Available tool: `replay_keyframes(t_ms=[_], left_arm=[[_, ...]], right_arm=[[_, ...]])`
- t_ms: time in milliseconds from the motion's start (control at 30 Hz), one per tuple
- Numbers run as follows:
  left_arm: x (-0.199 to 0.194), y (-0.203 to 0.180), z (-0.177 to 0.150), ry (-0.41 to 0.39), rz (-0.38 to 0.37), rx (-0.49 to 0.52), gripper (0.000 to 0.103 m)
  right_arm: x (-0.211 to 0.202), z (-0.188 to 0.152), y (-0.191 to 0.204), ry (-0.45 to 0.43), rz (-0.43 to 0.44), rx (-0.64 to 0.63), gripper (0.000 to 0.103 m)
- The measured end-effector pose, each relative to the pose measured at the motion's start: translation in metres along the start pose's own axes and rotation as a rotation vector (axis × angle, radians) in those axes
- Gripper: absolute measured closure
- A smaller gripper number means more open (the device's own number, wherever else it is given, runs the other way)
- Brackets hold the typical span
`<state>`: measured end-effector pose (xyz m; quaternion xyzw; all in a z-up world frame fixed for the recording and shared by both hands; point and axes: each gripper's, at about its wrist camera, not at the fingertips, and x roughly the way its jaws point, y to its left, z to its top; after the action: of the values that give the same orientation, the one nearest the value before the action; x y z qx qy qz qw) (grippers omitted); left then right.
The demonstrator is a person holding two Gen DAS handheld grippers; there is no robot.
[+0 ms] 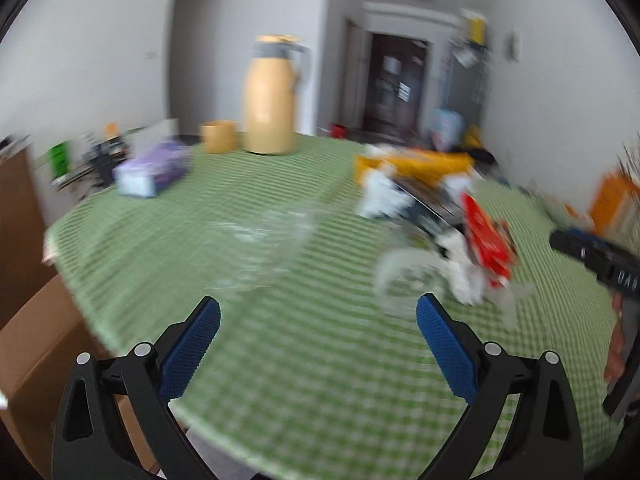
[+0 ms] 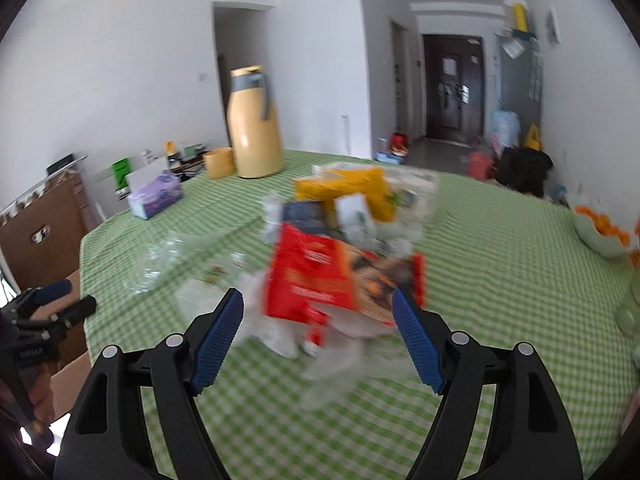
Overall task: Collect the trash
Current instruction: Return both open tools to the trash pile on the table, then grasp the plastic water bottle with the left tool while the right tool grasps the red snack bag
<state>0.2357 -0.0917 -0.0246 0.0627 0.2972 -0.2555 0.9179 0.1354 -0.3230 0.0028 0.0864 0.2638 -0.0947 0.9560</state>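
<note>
Trash sits in a loose heap at mid-frame on the green checked tabletop [image 2: 500, 280]: a red snack wrapper [image 2: 320, 280] in front, crumpled white tissue [image 2: 280, 332] under it, a yellow pack [image 2: 352, 192] behind, clear plastic film [image 2: 160, 256] off to the left of the frame. Judgement: all of it light, soft and crushable; the wrapper is likely slick foil, so I would pinch it across a creased edge rather than a flat face. The film is hard to see and may slip.

My right claw [image 2: 318, 316] is spread wide, blue pads either side of the wrapper's lower edge, holding nothing; contact is not clear through the blur. My left claw [image 1: 318, 320] is equally wide apart and empty, over bare cloth at the lower centre of the frame, the heap at its right.
</note>
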Motion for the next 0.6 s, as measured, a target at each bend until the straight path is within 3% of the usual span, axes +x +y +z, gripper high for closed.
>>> replay_keyframes(t_ms=[133,267,333,367,400,433,500,600], left_arm=[[0.046,-0.034,0.001,0.083,0.036,0.111,0.009],[0.073,-0.05,0.007,0.125,0.015,0.13,0.022],[0.085,-0.055,0.01,0.143,0.026,0.133,0.043],[0.089,-0.056,0.012,0.152,0.032,0.128,0.046],[0.094,-0.054,0.014,0.158,0.032,0.118,0.061],[0.098,-0.054,0.015,0.166,0.026,0.105,0.082],[0.1,-0.052,0.018,0.176,0.021,0.077,0.103],[0.087,-0.048,0.024,0.145,0.048,0.059,0.103]], right_arm=[[-0.006,-0.01,-0.022,0.018,-0.026,0.017,0.029],[-0.013,-0.02,-0.039,0.039,-0.032,0.019,0.029],[-0.016,-0.024,-0.046,0.042,-0.045,0.023,0.029],[-0.018,-0.026,-0.051,0.042,-0.05,0.033,0.029],[-0.019,-0.027,-0.054,0.043,-0.051,0.041,0.029],[-0.019,-0.029,-0.058,0.047,-0.048,0.05,0.029],[-0.017,-0.031,-0.062,0.062,-0.04,0.062,0.029],[-0.011,-0.036,-0.062,0.094,-0.005,0.077,0.029]])
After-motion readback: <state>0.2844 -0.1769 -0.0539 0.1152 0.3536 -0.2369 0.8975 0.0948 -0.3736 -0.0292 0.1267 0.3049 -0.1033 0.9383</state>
